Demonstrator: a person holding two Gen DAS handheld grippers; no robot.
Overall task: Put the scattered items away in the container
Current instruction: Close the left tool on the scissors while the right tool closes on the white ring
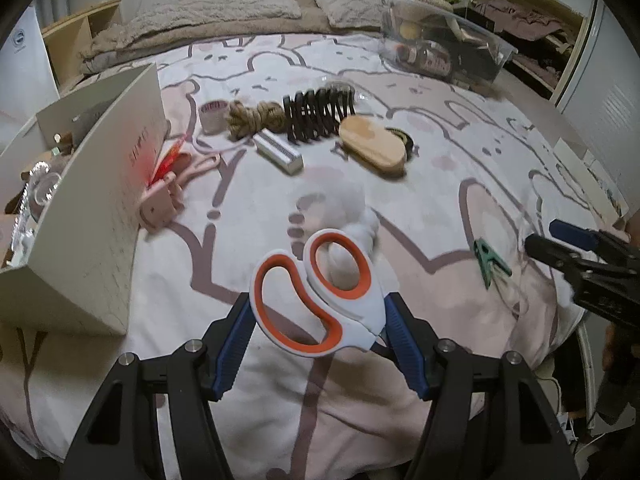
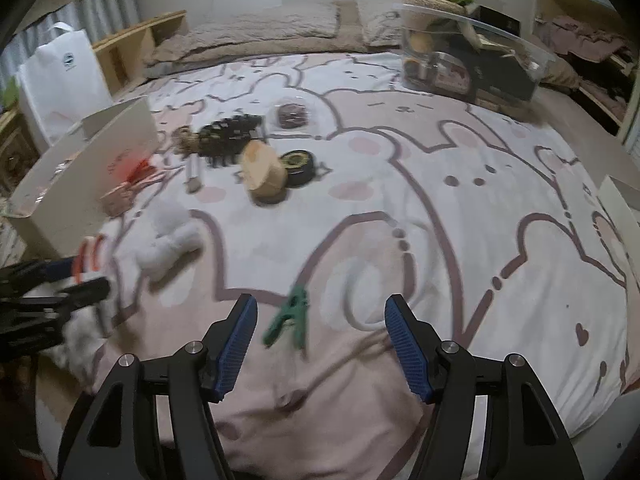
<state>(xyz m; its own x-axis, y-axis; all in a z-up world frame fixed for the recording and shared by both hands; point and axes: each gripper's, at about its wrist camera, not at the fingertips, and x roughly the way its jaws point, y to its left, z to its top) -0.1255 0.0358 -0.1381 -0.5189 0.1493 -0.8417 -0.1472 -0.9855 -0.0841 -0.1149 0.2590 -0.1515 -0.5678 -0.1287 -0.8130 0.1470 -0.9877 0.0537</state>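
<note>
My left gripper point(image 1: 319, 304) is shut on a pair of scissors point(image 1: 360, 324) with white and orange handles, held clear of the bed by the handle end. A white open box point(image 1: 100, 200) stands just left of it. The right wrist view shows the box point(image 2: 100, 160) at far left and the left gripper point(image 2: 80, 280) with the orange handles point(image 2: 86, 258). My right gripper point(image 2: 320, 302) is open low over the bedspread. A green clothespin point(image 2: 290, 318) lies between its fingers, untouched. From the left wrist view the clothespin point(image 1: 490, 260) lies beside the right gripper point(image 1: 560, 248).
Scattered on the bed: a wooden brush point(image 1: 372, 144), a black hair claw point(image 1: 316, 114), a rope bundle point(image 1: 256, 118), a tape roll point(image 1: 214, 114), a white block point(image 1: 278, 152), pink items point(image 1: 160, 204), white fluff point(image 2: 168, 236). A filled clear bin point(image 2: 472, 60) sits far right.
</note>
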